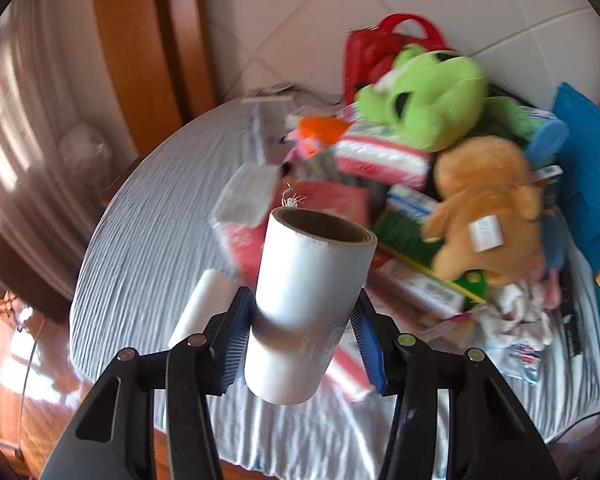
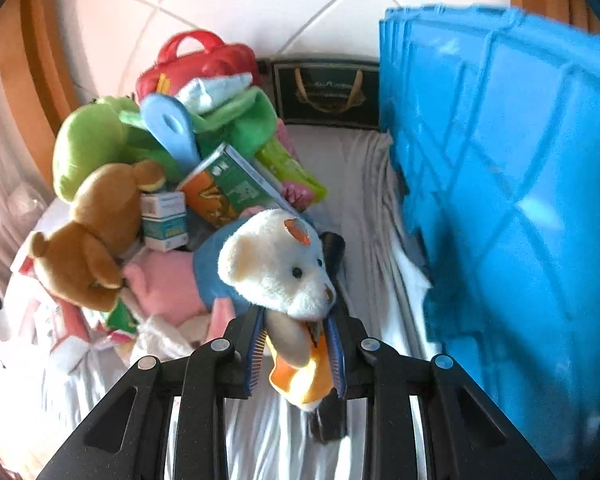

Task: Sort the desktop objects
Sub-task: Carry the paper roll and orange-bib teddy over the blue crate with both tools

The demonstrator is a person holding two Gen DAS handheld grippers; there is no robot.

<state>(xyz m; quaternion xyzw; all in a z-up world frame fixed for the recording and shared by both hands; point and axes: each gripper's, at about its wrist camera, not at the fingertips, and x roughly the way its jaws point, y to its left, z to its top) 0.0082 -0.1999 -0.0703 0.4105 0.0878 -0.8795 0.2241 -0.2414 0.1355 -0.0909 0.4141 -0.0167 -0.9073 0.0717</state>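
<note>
My left gripper (image 1: 300,320) is shut on a white roll with a cardboard core (image 1: 308,304) and holds it upright above the cloth-covered table (image 1: 148,248). My right gripper (image 2: 296,340) is shut on a white plush bear (image 2: 276,264) in an orange bib, gripping it at the neck just above the table. A pile of objects lies beyond: a green plush frog (image 1: 424,96) (image 2: 88,140), a brown teddy bear (image 1: 488,208) (image 2: 88,236), a red bag (image 2: 196,60), boxes and packets.
A big blue plastic crate (image 2: 508,208) stands at the right, close to the right gripper; it also shows in the left wrist view (image 1: 588,184). A dark gift bag (image 2: 328,92) stands at the back wall. A second white roll (image 1: 204,304) lies on the cloth. The table's left edge drops to a wooden floor (image 1: 20,380).
</note>
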